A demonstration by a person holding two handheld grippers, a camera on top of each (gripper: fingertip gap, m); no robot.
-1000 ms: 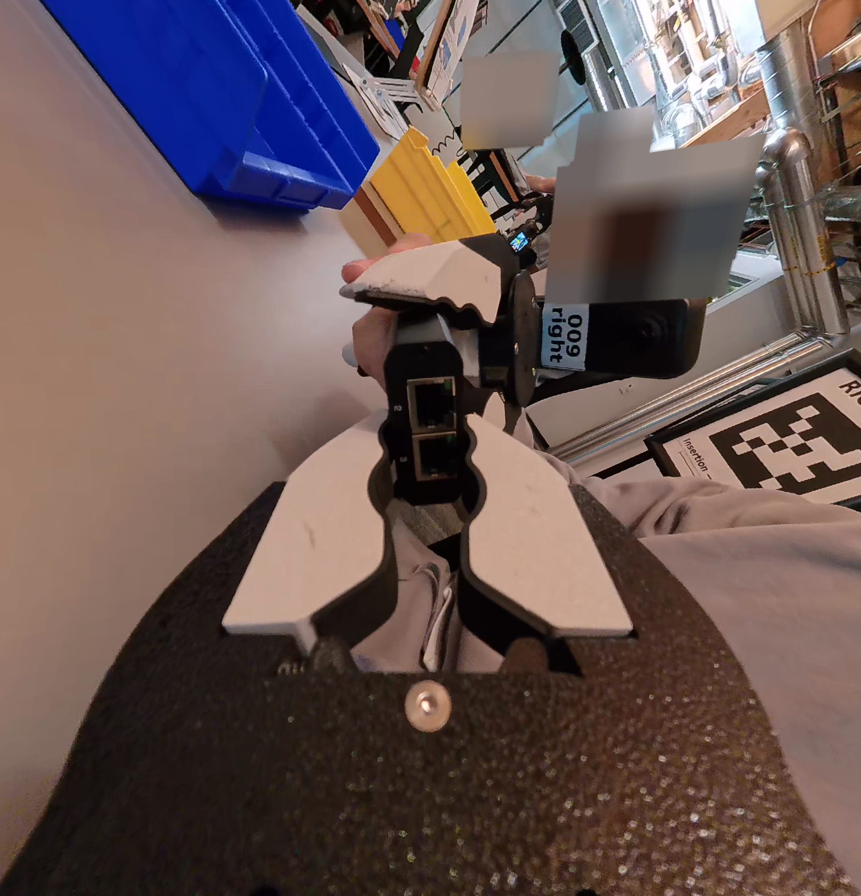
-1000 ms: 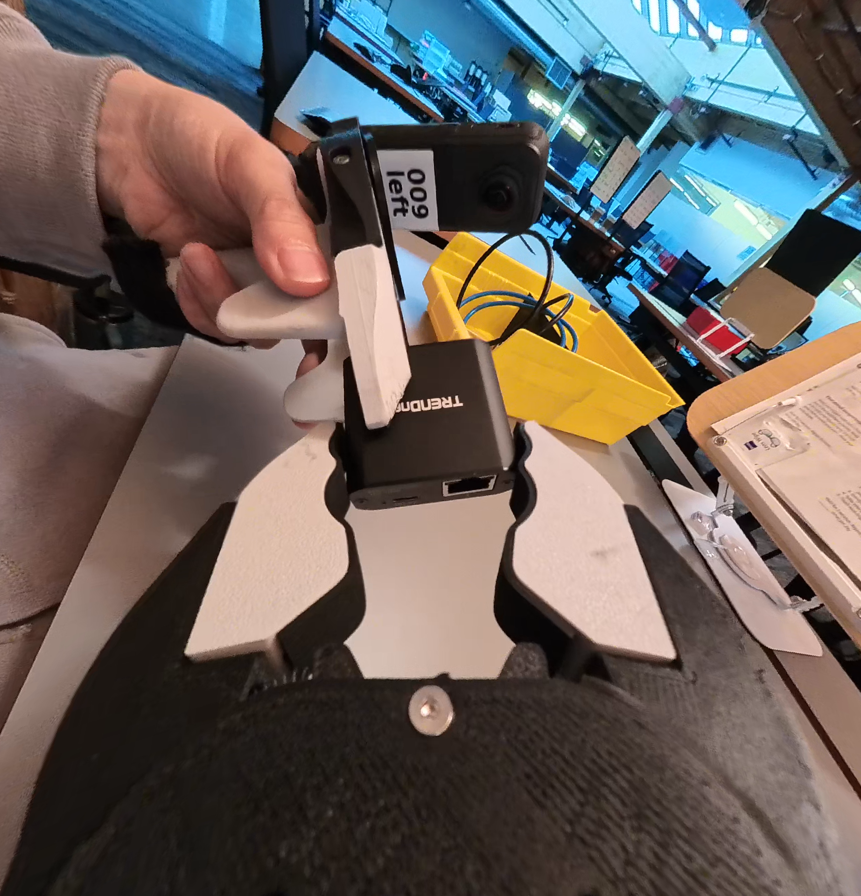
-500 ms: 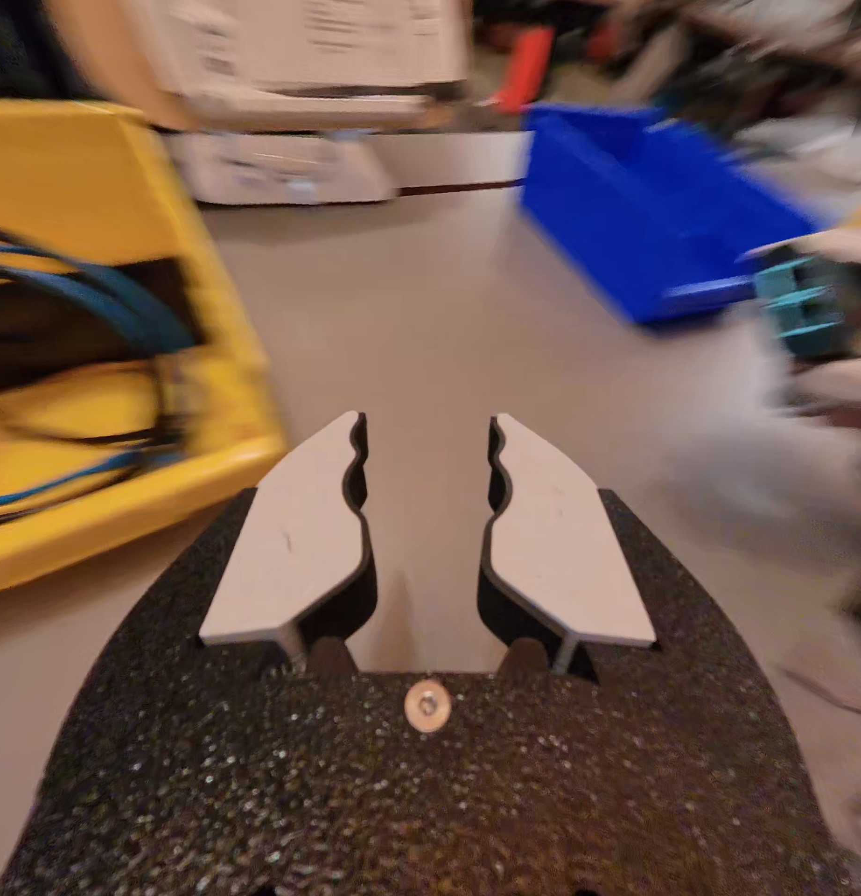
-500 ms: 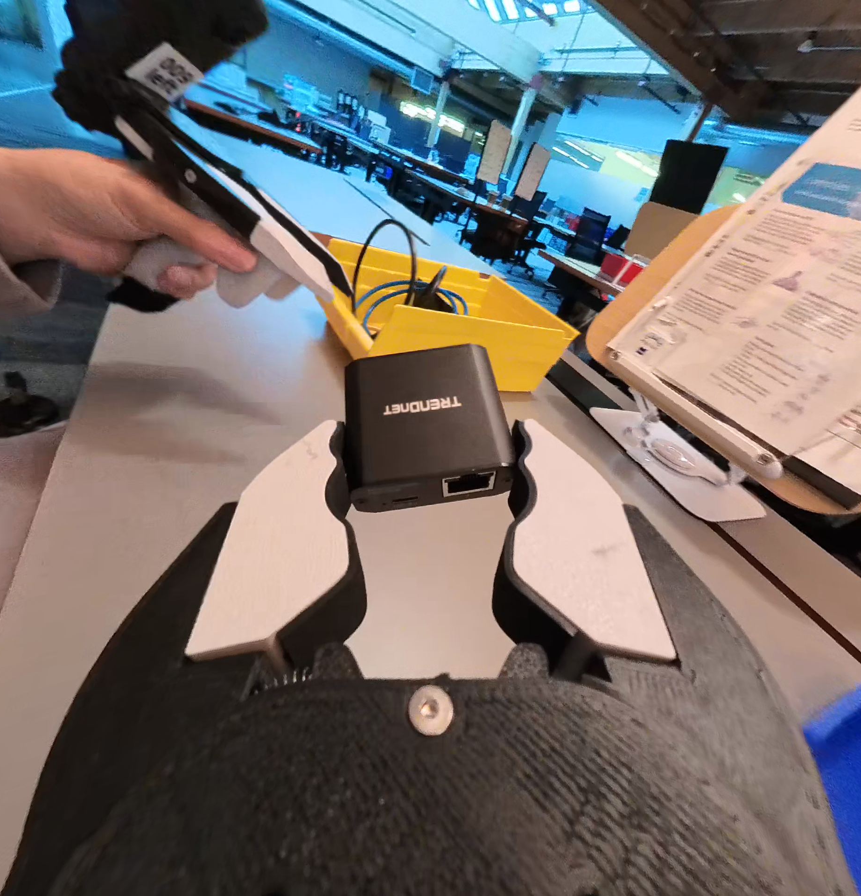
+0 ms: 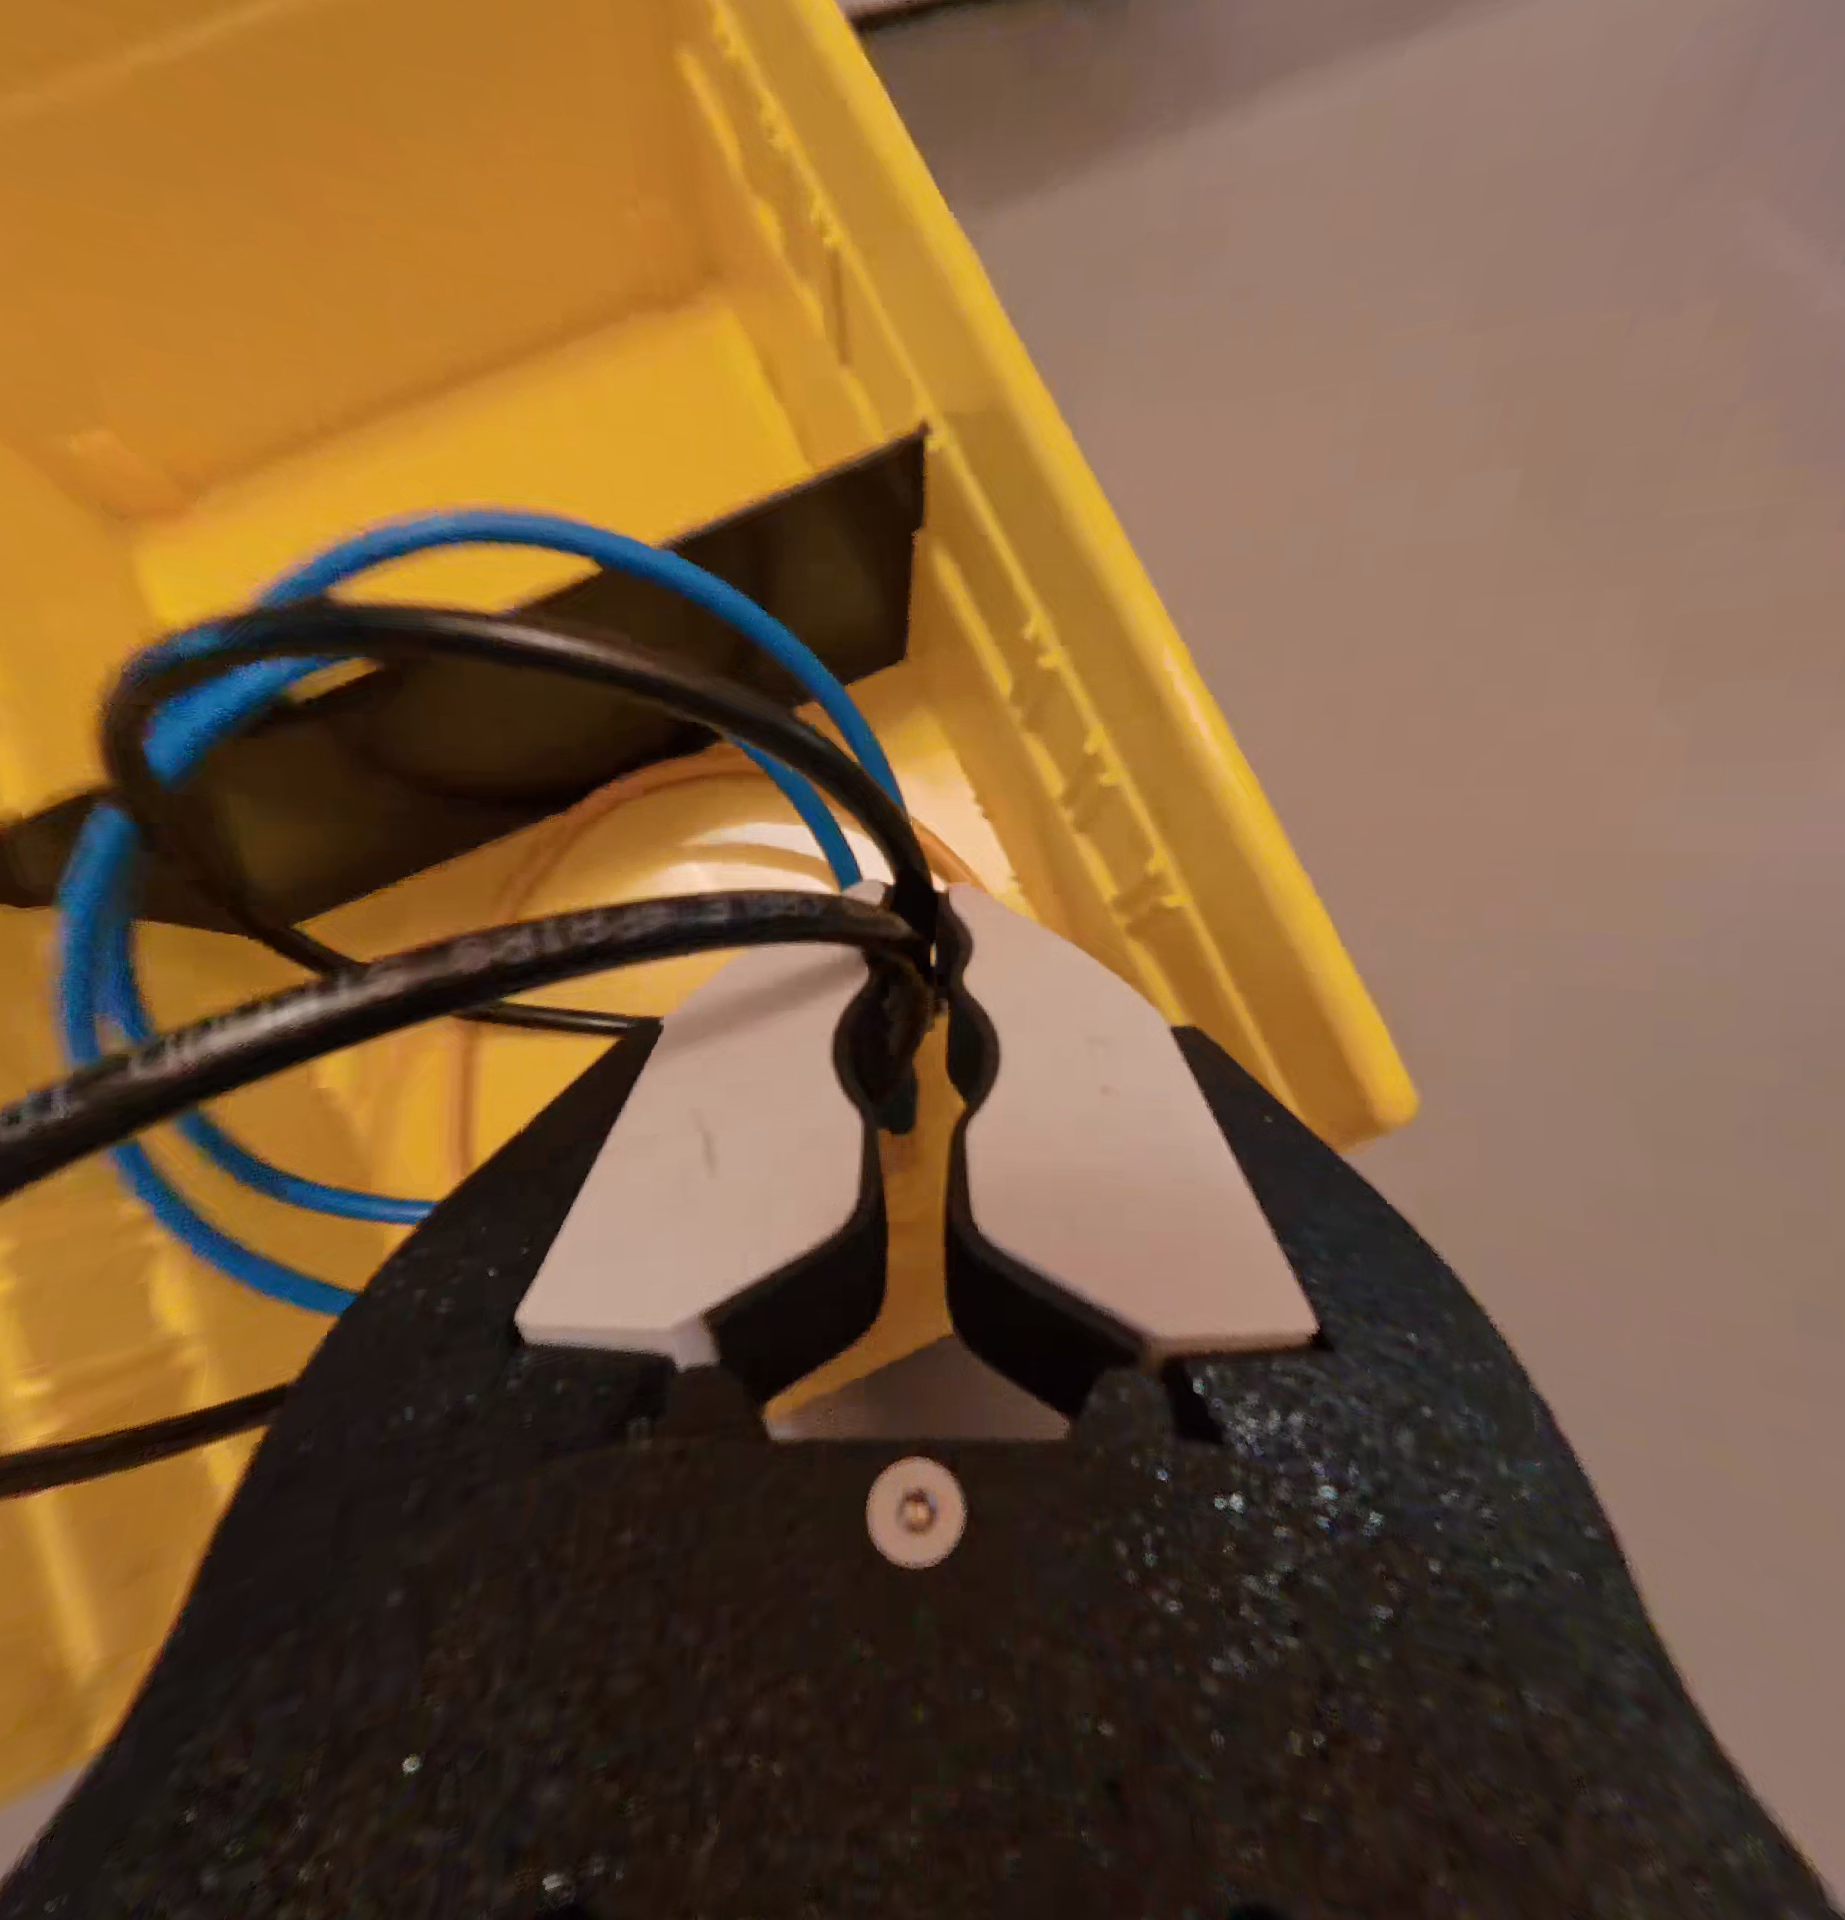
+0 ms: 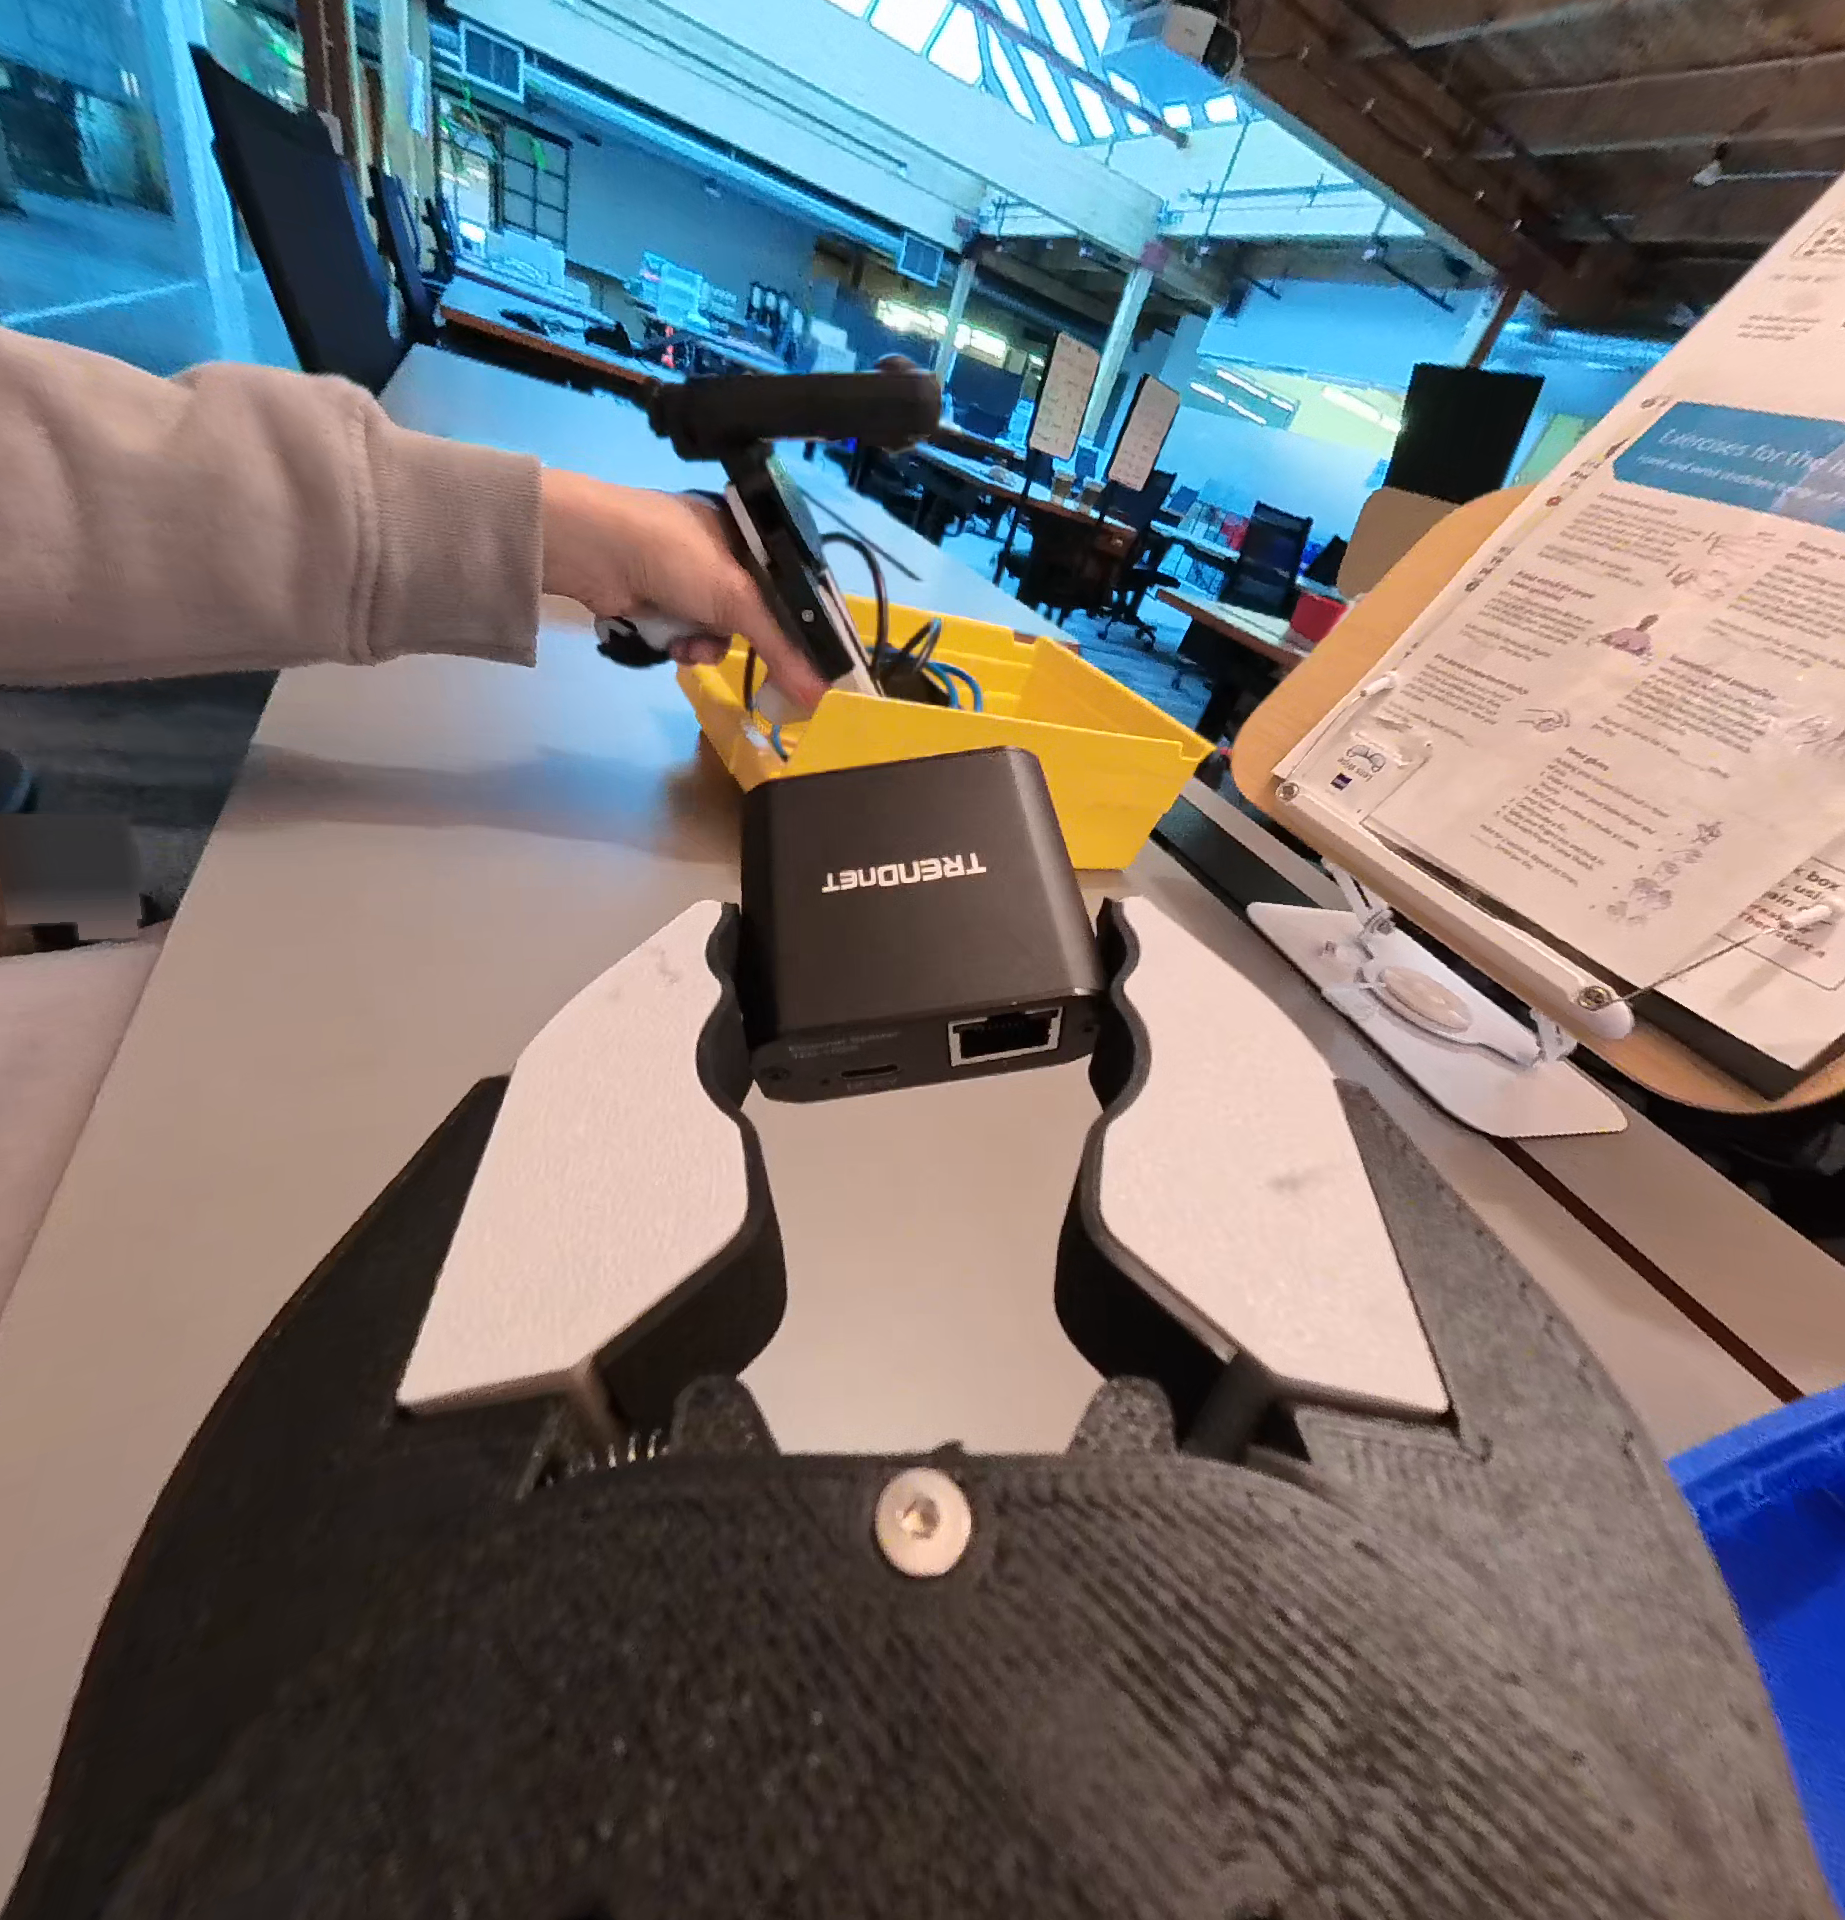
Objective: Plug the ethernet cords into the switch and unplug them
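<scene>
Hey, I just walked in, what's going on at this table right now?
A person is working with two handheld grippers. The right gripper holds a small black switch above the grey table, and the port facing the camera is empty. The left gripper is reaching into the yellow bin and has closed on a black cord, which lies tangled with a blue cord. Nothing is plugged into that port yet.

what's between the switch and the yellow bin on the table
Nothing: in the right wrist view only bare grey table shows between the black switch and the yellow bin.
</scene>
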